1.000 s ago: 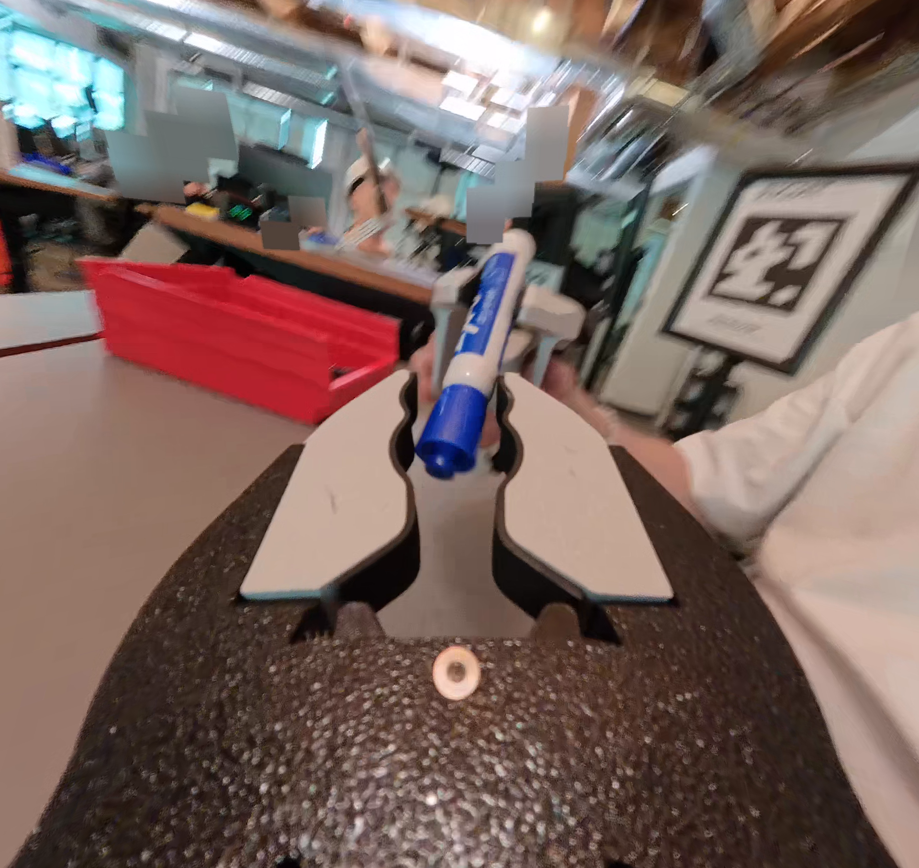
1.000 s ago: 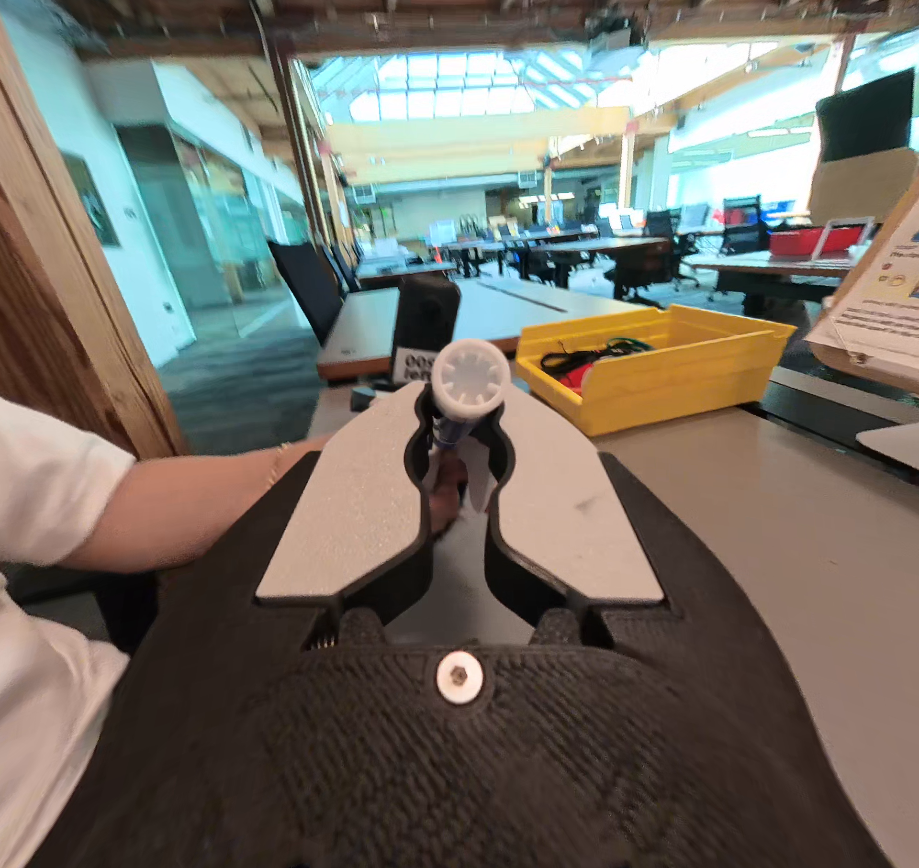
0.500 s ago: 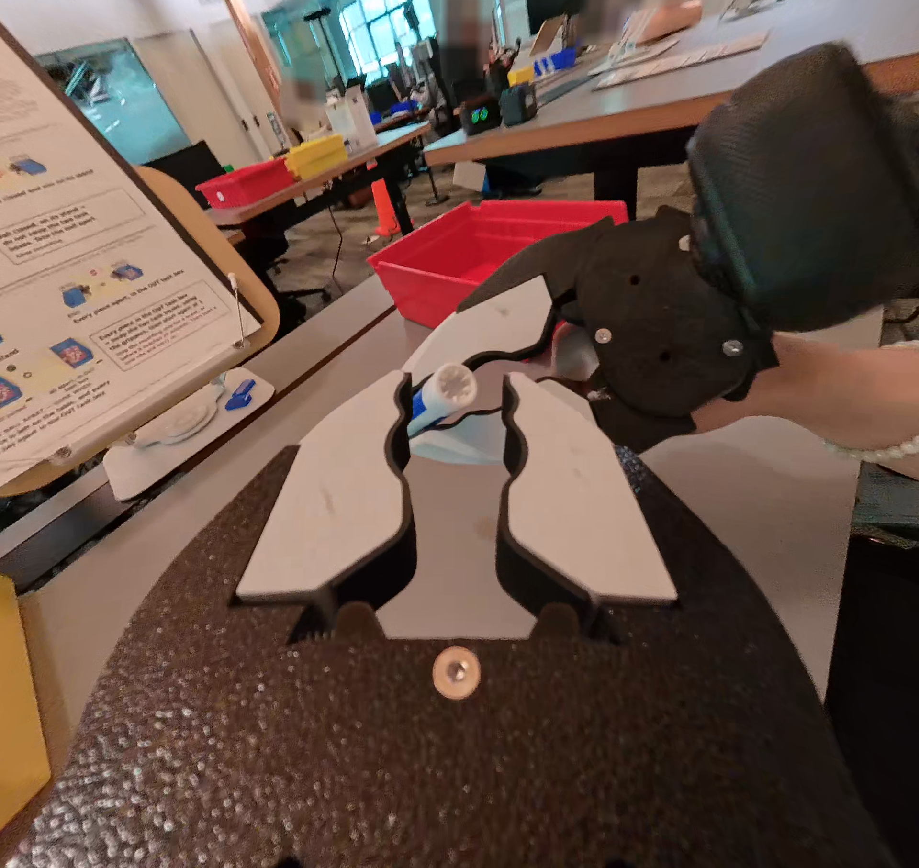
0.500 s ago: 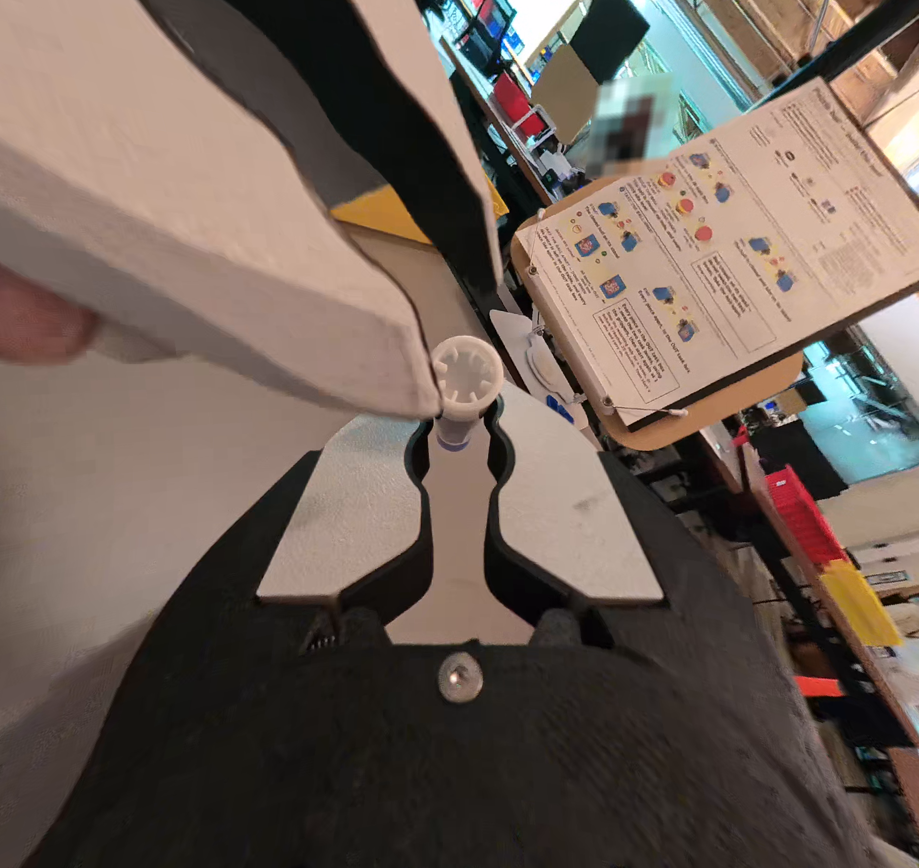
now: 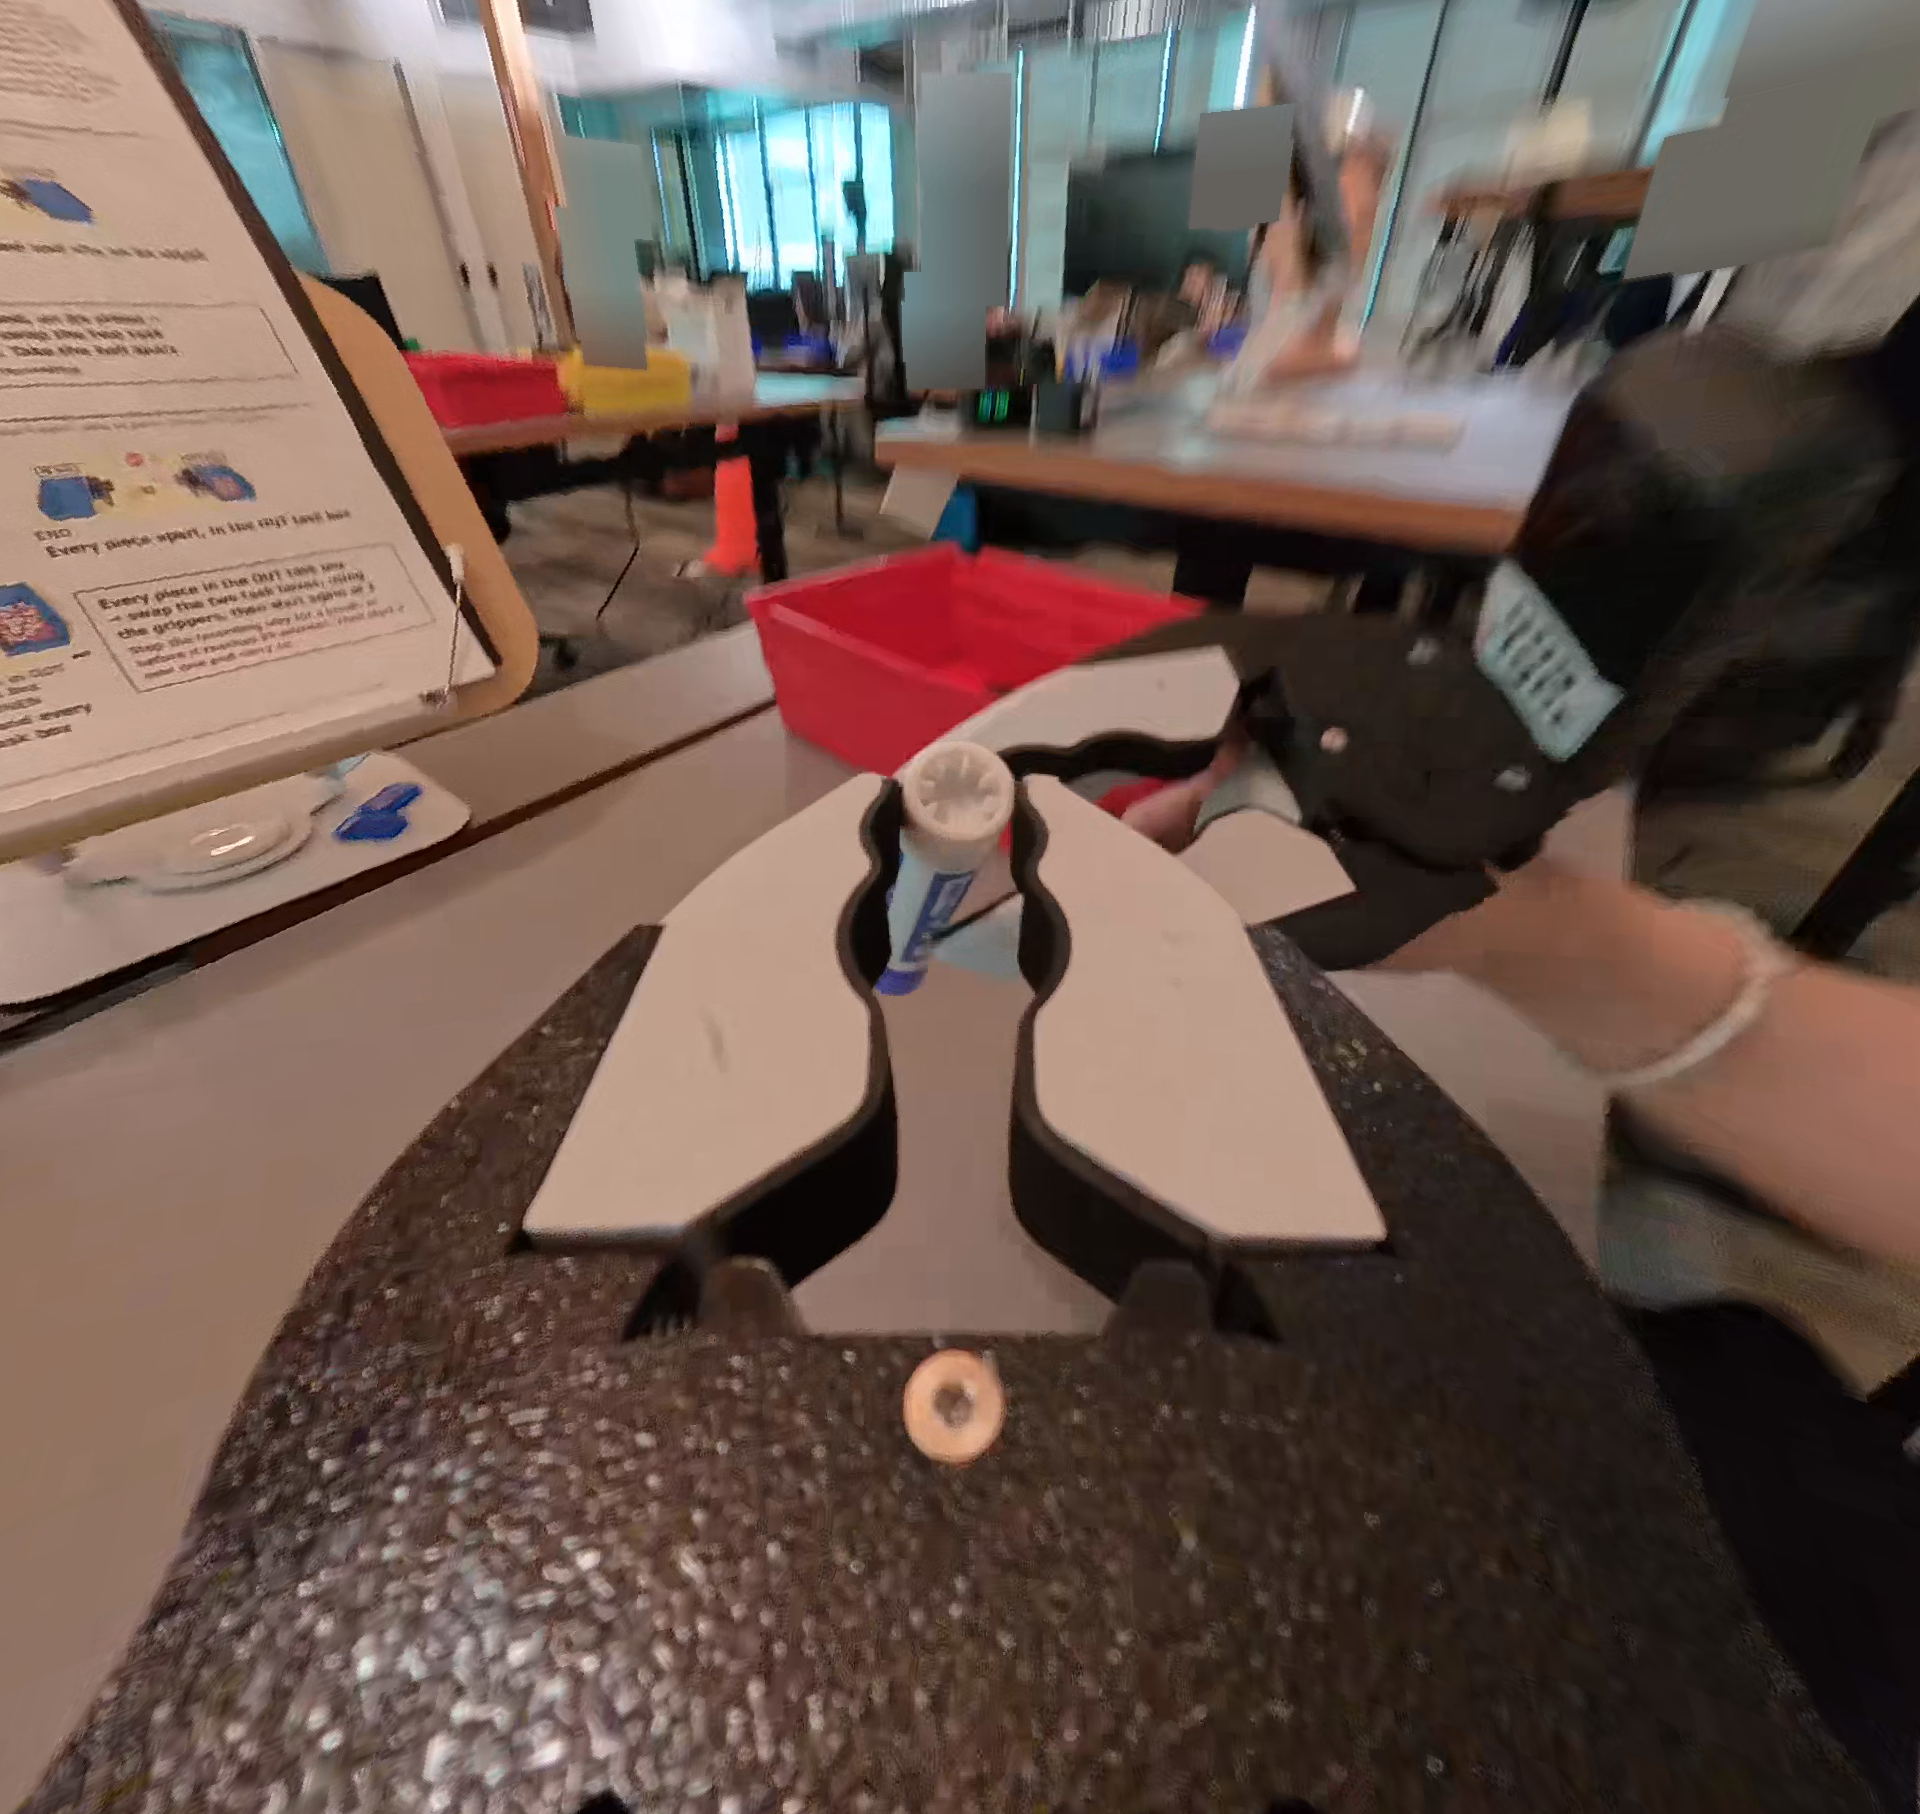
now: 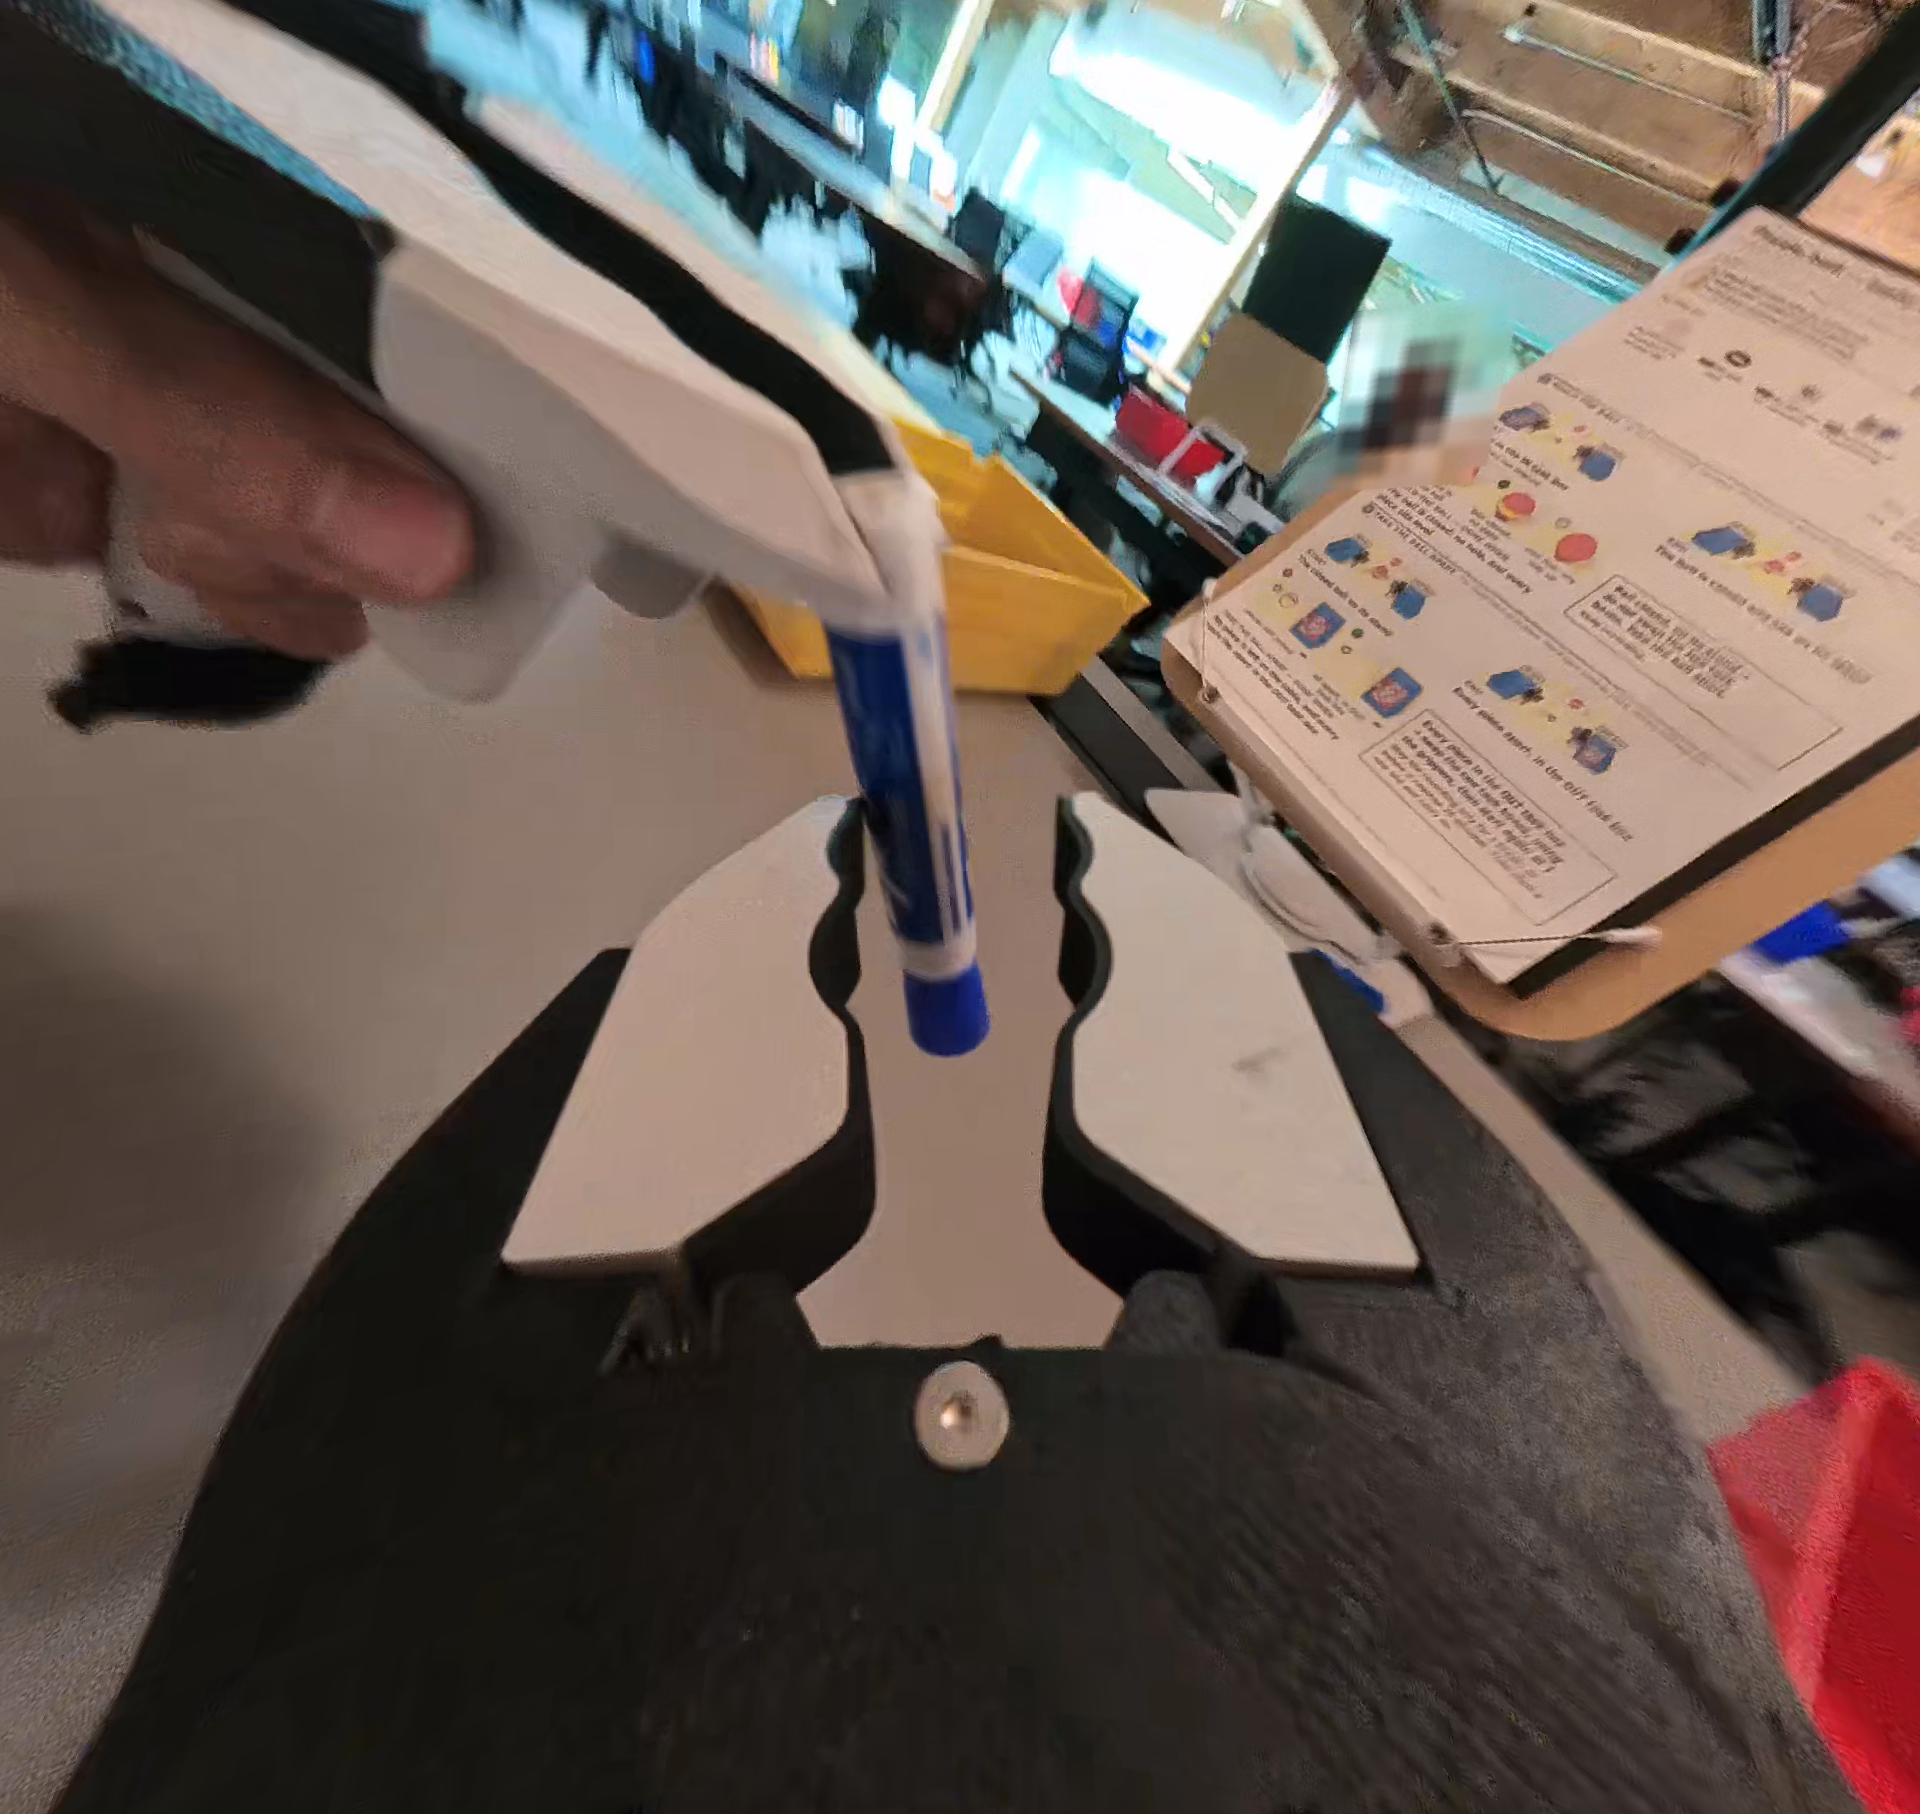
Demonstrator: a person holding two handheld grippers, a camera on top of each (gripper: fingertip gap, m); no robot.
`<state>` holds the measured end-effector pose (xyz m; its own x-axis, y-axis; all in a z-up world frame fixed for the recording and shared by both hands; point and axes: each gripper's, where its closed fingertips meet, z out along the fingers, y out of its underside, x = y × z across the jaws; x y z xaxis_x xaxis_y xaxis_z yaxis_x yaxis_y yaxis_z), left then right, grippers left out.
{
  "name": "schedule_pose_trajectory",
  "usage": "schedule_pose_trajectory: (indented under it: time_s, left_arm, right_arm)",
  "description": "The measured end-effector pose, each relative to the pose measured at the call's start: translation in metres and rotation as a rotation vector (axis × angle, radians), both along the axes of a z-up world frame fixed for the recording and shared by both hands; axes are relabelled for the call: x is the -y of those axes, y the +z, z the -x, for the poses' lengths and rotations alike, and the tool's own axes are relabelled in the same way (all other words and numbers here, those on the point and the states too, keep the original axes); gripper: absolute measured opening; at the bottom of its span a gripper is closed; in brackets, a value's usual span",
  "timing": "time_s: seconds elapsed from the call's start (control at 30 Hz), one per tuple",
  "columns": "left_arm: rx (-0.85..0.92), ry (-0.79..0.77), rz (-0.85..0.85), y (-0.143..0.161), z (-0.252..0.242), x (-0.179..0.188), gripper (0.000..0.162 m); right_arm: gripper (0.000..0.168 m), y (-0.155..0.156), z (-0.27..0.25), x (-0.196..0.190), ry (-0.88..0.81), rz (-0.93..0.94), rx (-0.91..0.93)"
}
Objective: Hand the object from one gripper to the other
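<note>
A blue and white marker (image 5: 930, 891) is gripped near its white end by my left gripper (image 5: 951, 793), which is shut on it above the grey table (image 5: 208, 1089). In the right wrist view the marker (image 6: 914, 777) hangs down from the left gripper (image 6: 883, 528), and its blue cap sits in the gap of my right gripper (image 6: 956, 808). The right gripper's jaws stand apart and do not clamp it. The right gripper (image 5: 1091, 788) also shows in the left wrist view, open, just beyond the marker.
A red bin (image 5: 883, 663) stands on the table behind the grippers. A yellow bin (image 6: 1018, 601) sits at the far side. An instruction board (image 5: 208, 465) leans on a stand, also in the right wrist view (image 6: 1558, 673). A person's hand (image 6: 260, 517) holds the left gripper. The grippers' ends are close to 5 cm from one another.
The right gripper, shut on the marker earlier, has opened and let go. The left gripper has closed on the marker's white end and now carries it.
</note>
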<state>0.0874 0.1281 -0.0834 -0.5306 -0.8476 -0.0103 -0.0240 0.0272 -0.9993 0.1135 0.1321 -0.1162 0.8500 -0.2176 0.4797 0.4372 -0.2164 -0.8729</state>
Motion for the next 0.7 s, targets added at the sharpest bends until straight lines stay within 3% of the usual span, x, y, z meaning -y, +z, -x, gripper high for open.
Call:
schedule_pose_trajectory:
  time_s: [0.03,0.17,0.3,0.43,0.53,0.63,0.7]
  left_arm:
    - [0.022,-0.018,0.094,0.010,0.002,-0.008,0.020]
    - [0.044,-0.197,0.585,0.043,0.012,-0.037,0.020]
    - [-0.025,-0.338,0.935,0.046,0.011,-0.051,0.019]
    - [-0.103,-0.420,1.080,0.037,0.006,-0.042,0.019]
    - [-0.135,-0.437,1.124,0.031,0.003,-0.036,0.019]
    - [-0.142,-0.423,1.125,0.027,0.000,-0.037,0.019]
    - [-0.151,-0.383,1.099,0.021,-0.003,-0.038,0.019]
  right_arm:
    - [0.041,0.005,-0.002,0.004,0.029,-0.059,-0.078]
    - [0.065,0.028,-0.003,0.015,0.186,-0.295,-0.323]
    - [0.061,0.032,0.014,0.013,0.320,-0.394,-0.337]
    - [0.045,0.035,0.023,0.009,0.323,-0.414,-0.266]
    - [0.019,0.037,0.030,0.010,0.343,-0.412,-0.211]
    - [0.021,0.038,0.028,0.011,0.325,-0.408,-0.197]
    - [0.030,0.045,0.028,0.015,0.321,-0.461,-0.188]
